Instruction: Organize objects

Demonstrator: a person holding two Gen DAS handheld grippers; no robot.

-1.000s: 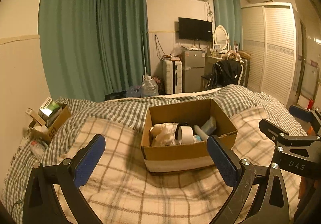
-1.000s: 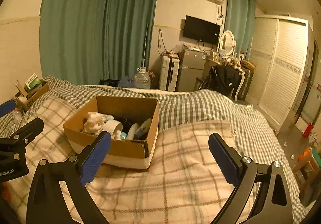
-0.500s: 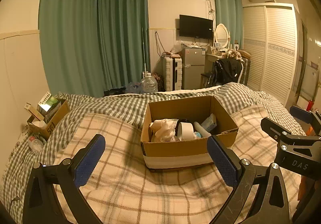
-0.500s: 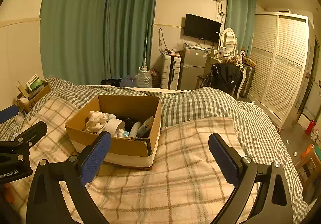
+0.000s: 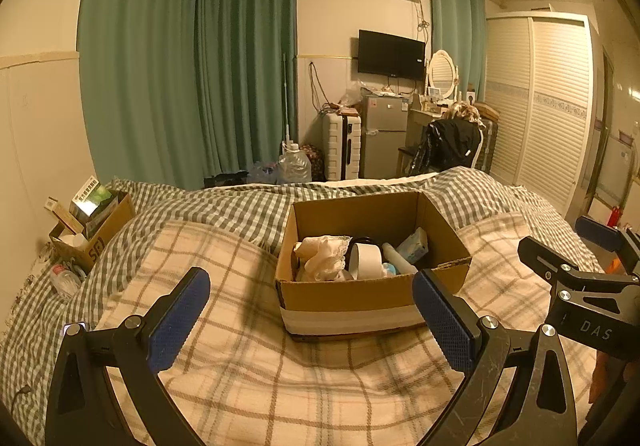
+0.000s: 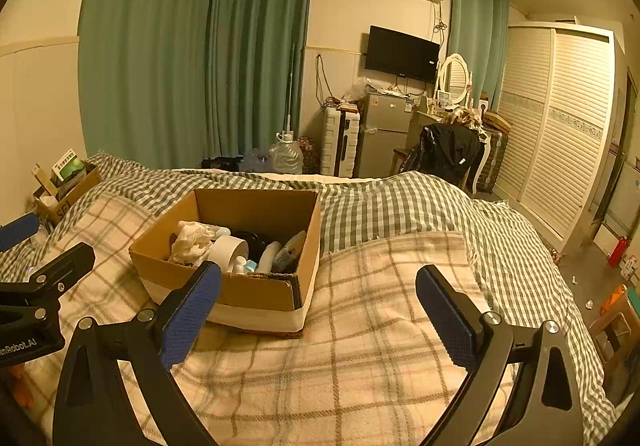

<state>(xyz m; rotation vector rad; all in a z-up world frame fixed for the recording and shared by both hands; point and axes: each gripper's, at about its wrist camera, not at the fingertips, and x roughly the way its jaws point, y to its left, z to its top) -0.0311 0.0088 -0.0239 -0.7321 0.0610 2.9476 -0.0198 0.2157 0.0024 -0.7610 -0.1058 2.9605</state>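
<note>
Cardboard, open-topped and banded with pale tape along its base, the box sits on the plaid blanket of the bed, just ahead of the left tongs and ahead and to the left of the right tongs. Both pairs of tongs hang over the blanket with their blue-padded fingers wide apart and nothing between them. Inside the box lie a crumpled cream cloth, a white roll of tape standing on edge, a pale bottle and a light blue packet, all crowded together. Far off to the left of both tongs, by the wall, a second smaller carton holds upright packets. Beyond the box the green checked bedcover rises in a fold.
</note>
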